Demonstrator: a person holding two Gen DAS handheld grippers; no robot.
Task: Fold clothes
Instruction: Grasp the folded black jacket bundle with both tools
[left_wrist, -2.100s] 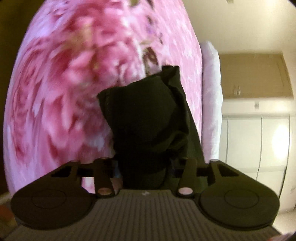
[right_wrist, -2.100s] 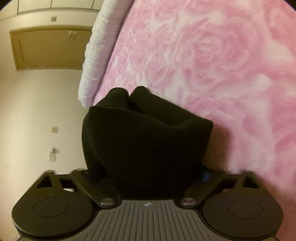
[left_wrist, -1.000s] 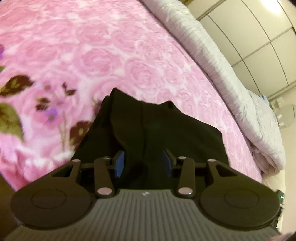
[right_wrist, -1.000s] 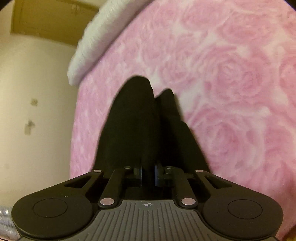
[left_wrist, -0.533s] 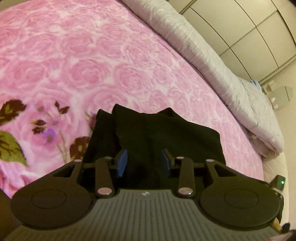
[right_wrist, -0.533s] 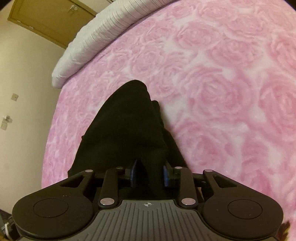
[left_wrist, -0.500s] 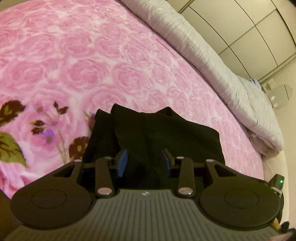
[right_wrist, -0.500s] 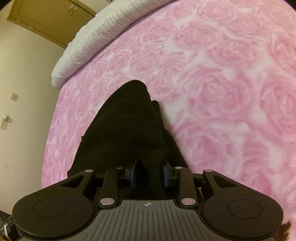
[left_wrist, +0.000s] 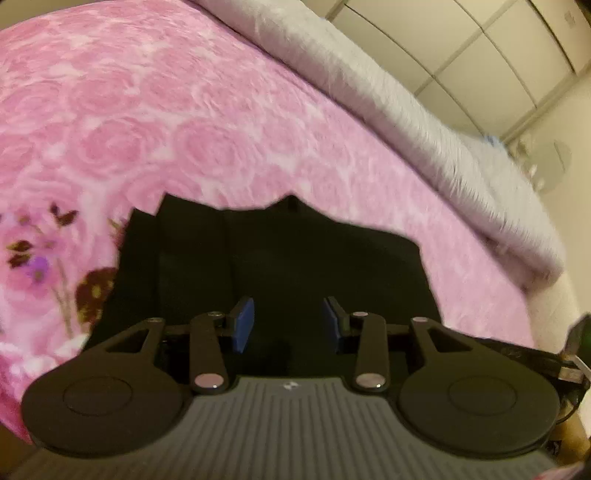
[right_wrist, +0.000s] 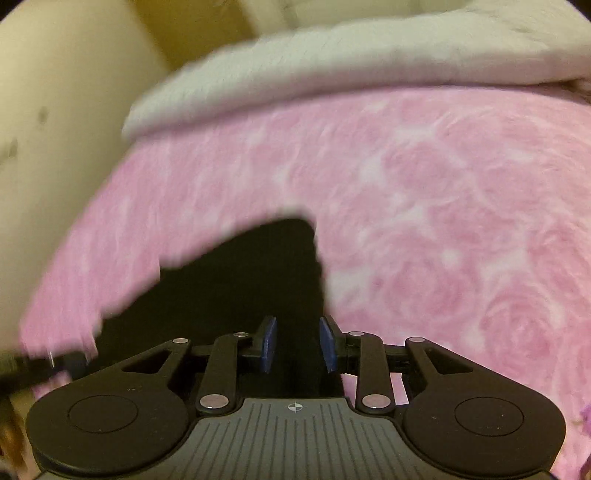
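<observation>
Released since a moment ago, black garment (left_wrist: 295, 258) lies flat on pink blanket (left_wrist: 184, 129), left gripper (left_wrist: 288, 325) and right gripper (right_wrist: 297, 345) parted, empty

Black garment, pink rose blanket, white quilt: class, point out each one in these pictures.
Black garment (left_wrist: 295, 258): left wrist view, middle of its flat top layer.
Pink rose blanket (left_wrist: 166, 122): left wrist view, bare patch beyond the garment.
White quilt (right_wrist: 332, 62): right wrist view, its upper surface.
</observation>
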